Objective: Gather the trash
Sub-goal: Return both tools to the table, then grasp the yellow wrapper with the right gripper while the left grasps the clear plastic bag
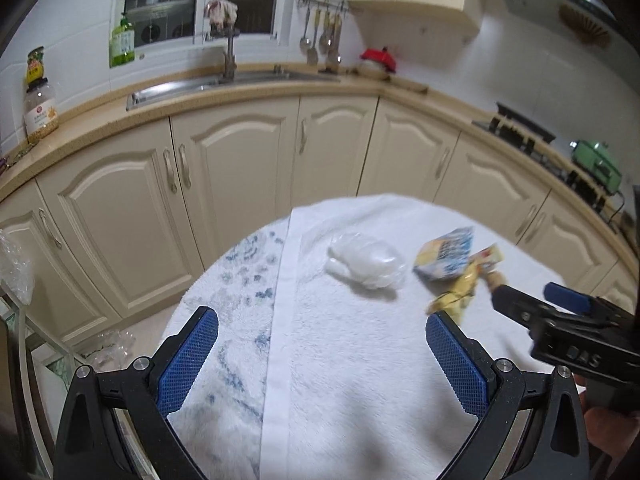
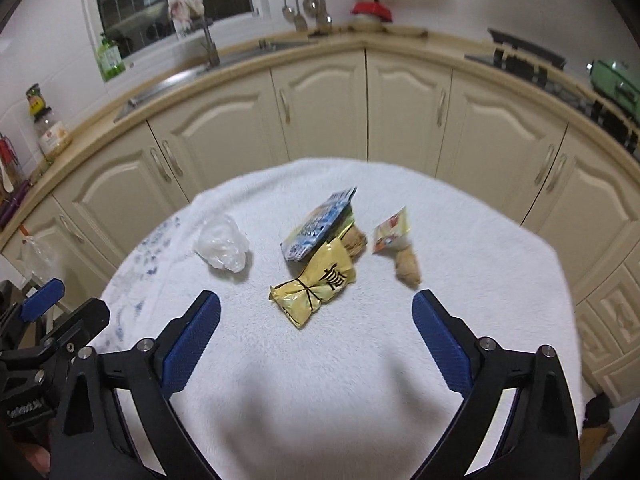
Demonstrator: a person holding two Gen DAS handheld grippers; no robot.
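Fluffy white towel (image 2: 360, 360) is covering the round table. Sitting mid-table: crumpled clear plastic bag (image 2: 222, 250), creased yellow wrapper (image 2: 316, 286), glossy blue packet (image 2: 320, 226), small sachet (image 2: 392, 230), and a tan lump, possibly ginger (image 2: 408, 270). Left gripper (image 1: 322, 330) and right gripper (image 2: 316, 314) are both hovering wide apart, gripping nothing.

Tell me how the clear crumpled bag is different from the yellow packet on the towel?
The clear plastic bag is see-through, plain and puffed into a ball; the yellow packet is solid-coloured, printed in black and lies flatter. The bag sits alone; the packet touches a blue wrapper. Both lie crumpled on the white towel.
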